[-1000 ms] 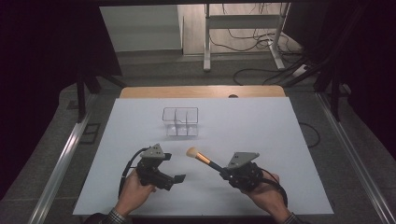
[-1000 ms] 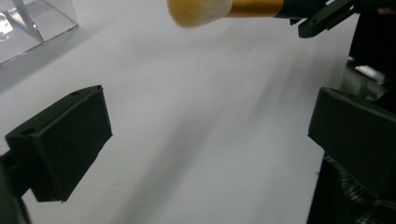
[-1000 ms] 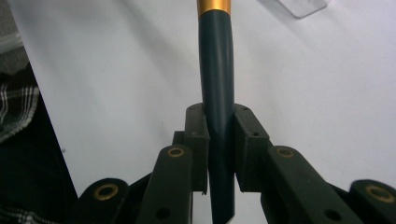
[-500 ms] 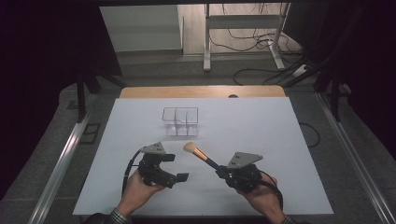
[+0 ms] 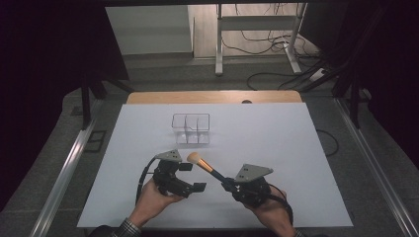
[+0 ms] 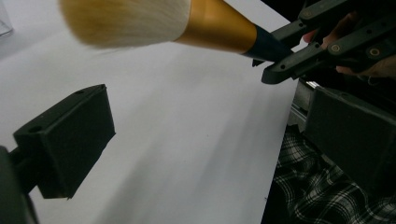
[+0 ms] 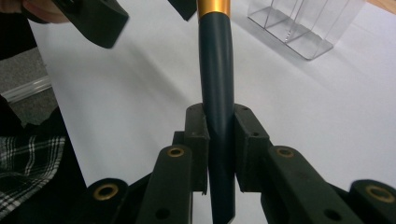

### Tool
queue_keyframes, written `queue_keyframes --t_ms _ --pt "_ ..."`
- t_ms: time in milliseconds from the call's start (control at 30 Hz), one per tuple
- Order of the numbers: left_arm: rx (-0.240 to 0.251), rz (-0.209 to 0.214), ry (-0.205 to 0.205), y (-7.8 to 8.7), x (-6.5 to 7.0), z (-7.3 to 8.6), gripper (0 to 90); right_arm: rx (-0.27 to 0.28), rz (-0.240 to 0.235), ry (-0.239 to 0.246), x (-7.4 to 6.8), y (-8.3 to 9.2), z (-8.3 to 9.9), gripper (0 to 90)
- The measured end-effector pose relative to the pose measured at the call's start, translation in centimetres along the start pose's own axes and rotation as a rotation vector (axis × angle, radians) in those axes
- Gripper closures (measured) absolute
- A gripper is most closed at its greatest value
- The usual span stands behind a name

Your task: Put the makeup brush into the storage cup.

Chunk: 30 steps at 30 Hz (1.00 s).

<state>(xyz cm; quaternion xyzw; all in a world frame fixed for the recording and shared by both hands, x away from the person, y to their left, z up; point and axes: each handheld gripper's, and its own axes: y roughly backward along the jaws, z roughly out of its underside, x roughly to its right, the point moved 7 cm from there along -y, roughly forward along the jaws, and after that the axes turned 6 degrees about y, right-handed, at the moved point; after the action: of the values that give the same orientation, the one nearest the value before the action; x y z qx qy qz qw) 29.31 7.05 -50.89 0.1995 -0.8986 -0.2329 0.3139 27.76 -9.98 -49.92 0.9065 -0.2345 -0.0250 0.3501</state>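
Between my two grippers, seen from the high view, the makeup brush (image 5: 206,166) slants up off the white table (image 5: 276,148). My right gripper (image 5: 228,183) pinches its dark handle, and the tan bristle head hangs just beside my left gripper (image 5: 190,177), whose jaws stand spread with nothing between them. Beyond both sets of jaws, well apart from them, stands a clear plastic organizer (image 5: 191,129) with several compartments.

Along my left gripper's jaws, in the left gripper view, the two black pads (image 6: 70,140) are wide apart and bare. Above and ahead of them floats the brush (image 6: 154,21), its bristles past the left pad and its gold ferrule running toward the far right, where my right gripper (image 6: 280,58) clamps the dark handle. No part of the brush touches my left pads.

Looking along my right gripper (image 7: 219,140) in the right gripper view, both pads press on the brush handle (image 7: 215,79) from either side; the handle runs straight ahead from the jaws to the gold ferrule. My left gripper (image 7: 135,11) sits beyond, on either side of the ferrule, and the organizer (image 7: 303,25) lies ahead to the right.
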Motion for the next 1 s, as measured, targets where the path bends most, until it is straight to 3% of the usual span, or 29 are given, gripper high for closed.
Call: queue_keyframes --t_ms 700,867,1000 --pt "0.046 0.126 0.038 -0.4 0.4 -1.1 18.2 0.035 -0.027 0.001 -0.8 -0.6 -0.5 77.8" --pt "0.069 0.157 0.065 -0.1 0.4 -1.2 28.5 0.022 -0.040 0.003 -1.0 -0.9 -0.4 77.7" --pt "0.091 0.182 0.107 0.2 0.0 -1.2 48.1 0.002 -0.063 0.006 -1.1 -1.3 -0.1 77.4"
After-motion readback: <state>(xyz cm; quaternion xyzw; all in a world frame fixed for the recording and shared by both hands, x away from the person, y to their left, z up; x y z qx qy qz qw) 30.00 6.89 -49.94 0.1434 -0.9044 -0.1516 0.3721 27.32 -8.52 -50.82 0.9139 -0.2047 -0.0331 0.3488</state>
